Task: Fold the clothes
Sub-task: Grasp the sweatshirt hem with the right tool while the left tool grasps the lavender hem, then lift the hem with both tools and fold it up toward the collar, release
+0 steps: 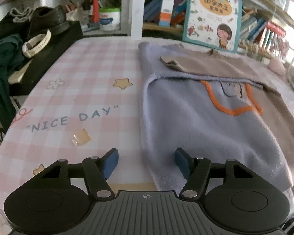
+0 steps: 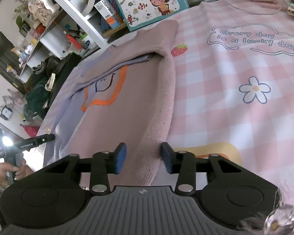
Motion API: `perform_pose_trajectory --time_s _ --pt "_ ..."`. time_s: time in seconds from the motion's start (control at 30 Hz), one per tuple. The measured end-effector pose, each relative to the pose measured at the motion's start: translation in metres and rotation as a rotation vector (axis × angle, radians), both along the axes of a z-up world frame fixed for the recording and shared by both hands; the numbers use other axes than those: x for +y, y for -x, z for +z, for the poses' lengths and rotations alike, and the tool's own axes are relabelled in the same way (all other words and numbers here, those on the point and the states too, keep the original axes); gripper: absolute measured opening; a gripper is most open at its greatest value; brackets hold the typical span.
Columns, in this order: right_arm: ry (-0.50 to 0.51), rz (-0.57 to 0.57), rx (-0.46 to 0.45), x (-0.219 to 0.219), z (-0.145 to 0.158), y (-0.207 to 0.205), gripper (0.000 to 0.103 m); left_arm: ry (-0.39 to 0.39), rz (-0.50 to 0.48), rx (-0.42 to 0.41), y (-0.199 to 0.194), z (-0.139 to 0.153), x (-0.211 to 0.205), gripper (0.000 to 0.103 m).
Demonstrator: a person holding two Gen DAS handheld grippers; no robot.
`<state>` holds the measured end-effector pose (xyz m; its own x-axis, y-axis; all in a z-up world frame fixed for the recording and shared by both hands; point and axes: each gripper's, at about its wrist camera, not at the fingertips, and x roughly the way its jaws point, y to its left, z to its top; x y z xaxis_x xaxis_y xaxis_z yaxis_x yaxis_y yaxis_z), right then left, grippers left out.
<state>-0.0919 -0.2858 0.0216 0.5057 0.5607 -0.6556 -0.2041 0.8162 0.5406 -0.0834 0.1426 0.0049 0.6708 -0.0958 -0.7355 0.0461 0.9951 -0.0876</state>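
A two-tone sweater [image 1: 196, 129], lavender and taupe with an orange outline on the chest, lies flat on the pink checked tablecloth [image 1: 78, 74]. Its sleeves are folded in across the chest. My left gripper [image 1: 146, 162] is open low at the near hem. It straddles the sweater's left edge, and its blue pads [image 1: 109, 162] are clear of the cloth. My right gripper [image 2: 144, 158] stands astride the thick folded right edge of the sweater [image 2: 127, 107]. Its jaws are narrow, with the fabric between them, and I see no clear pinch.
A picture book [image 1: 211, 15] leans on the shelves behind the sweater. A black bag with a shoe and a white watch [image 1: 36, 43] sits at the far left. A small clear clip [image 1: 81, 137] lies by the left gripper. A person's hand [image 2: 9, 170] shows at the lower left.
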Motion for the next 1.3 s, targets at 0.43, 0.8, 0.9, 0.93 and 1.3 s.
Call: perform_pose_trajectory --time_s 0.43,0.8,0.9,0.93,1.3 --pt "-0.064 0.046 -0.076 -0.001 0.018 -0.007 0.019 0.126 -0.033 -0.040 0.001 0.016 -0.006 0.014" --pt "-0.087 0.031 -0.012 -0.009 0.002 -0.007 0.040 0.119 -0.064 0.054 0.003 0.005 -0.005 0.043" --pt "-0.099 0.030 0.001 -0.010 -0.003 -0.007 0.041 0.109 -0.071 0.058 0.006 0.003 -0.006 0.043" --pt "-0.100 0.029 0.007 -0.010 -0.004 -0.008 0.041 0.111 -0.071 0.060 0.006 0.003 -0.006 0.043" --pt "-0.095 0.014 0.014 -0.011 -0.007 -0.011 0.019 0.138 -0.053 0.053 0.006 0.002 0.002 0.014"
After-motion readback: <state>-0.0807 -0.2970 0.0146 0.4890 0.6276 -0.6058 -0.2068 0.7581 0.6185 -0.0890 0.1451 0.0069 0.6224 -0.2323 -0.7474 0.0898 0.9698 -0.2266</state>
